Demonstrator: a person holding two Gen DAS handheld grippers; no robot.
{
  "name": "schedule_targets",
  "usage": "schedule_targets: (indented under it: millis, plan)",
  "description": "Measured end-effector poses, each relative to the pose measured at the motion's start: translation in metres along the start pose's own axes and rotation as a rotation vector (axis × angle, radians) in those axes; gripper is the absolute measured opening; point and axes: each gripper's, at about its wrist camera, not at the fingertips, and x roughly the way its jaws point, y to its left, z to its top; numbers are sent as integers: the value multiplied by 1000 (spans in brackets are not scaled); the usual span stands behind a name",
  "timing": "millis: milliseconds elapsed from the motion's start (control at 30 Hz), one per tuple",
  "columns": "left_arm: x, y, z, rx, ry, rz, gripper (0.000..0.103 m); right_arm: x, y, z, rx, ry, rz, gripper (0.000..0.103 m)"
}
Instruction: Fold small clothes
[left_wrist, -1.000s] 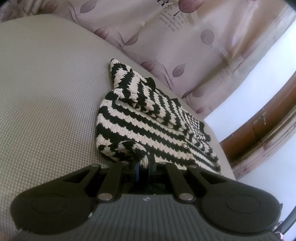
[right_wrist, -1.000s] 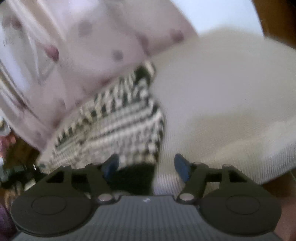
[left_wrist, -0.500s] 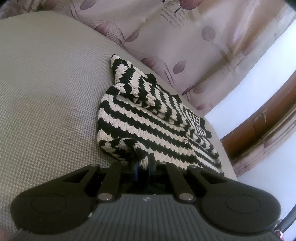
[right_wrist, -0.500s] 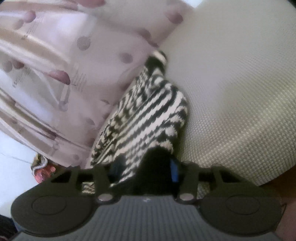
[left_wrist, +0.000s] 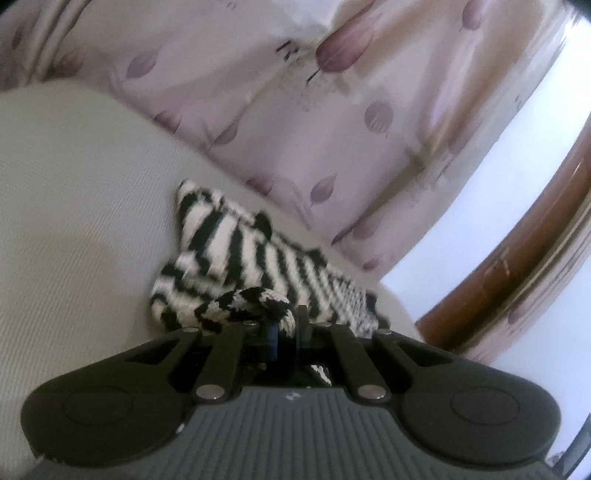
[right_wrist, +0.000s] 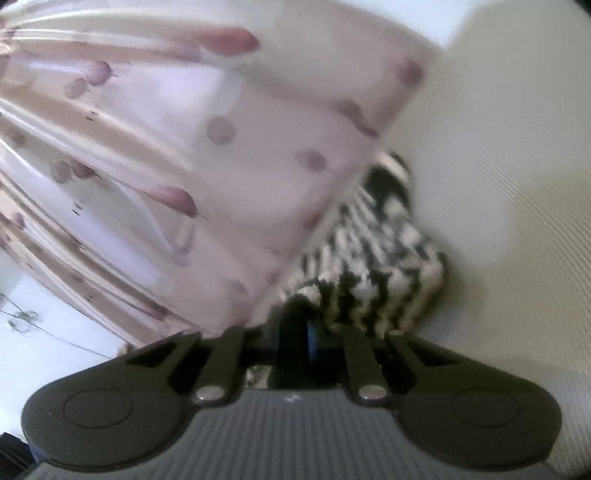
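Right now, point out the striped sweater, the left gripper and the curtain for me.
striped sweater (left_wrist: 236, 240): left wrist view, flat striped panel lying on the cushion.
left gripper (left_wrist: 286, 325): left wrist view, between fingertips pinching a sweater edge.
curtain (left_wrist: 332, 110): left wrist view, leaf-print fabric behind the cushion.

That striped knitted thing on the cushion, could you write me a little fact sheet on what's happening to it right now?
item: black-and-white striped knit garment
lies on: beige textured cushion
left gripper: shut on a near edge of the garment, which curls up over the fingers
right gripper: shut on another edge of it
behind: pale curtain with purple leaf print
image quality: right wrist view blurred
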Motion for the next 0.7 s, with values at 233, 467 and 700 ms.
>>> schedule_targets:
  millis: [233, 467, 700]
  plan:
    - [48, -3, 58, -51, -130, 22, 7, 68, 14, 70, -35, -59, 27, 13]
    - [127, 21, 82, -32, -144, 140, 7, 139, -29, 135, 50, -115, -78, 13]
    - [183, 50, 83, 10, -44, 247, 7, 187, -91, 149, 164, -90, -168, 14]
